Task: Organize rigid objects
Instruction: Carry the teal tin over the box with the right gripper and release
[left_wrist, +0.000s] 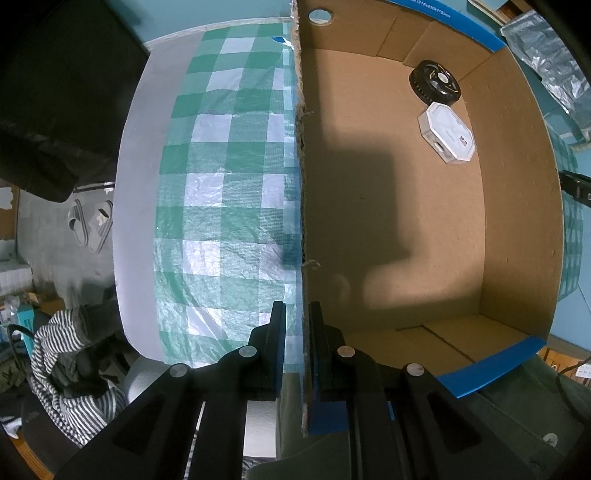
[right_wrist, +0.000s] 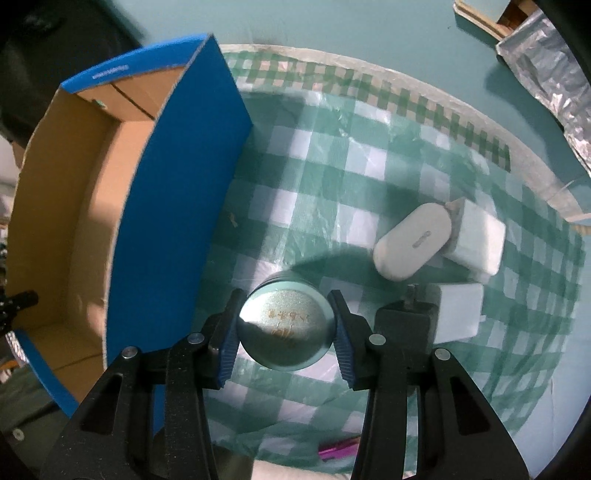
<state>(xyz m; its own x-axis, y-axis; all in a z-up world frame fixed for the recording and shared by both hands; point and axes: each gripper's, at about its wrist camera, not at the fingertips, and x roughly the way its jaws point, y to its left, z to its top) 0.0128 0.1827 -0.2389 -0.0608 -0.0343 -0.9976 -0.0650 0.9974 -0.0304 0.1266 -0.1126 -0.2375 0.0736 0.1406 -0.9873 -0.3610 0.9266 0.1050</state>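
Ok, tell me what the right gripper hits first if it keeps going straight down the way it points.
The round tin, probably. It sits directly between the right gripper's fingers, whose pads look to be at its sides. Beyond it lies the checked cloth.

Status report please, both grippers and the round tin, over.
Left gripper shut on box wall. Right gripper closing around round tin. Path to box clear.

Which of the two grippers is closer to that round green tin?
Right. The right gripper has its jaws on either side of the round green tin; the left gripper clamps the cardboard box wall.
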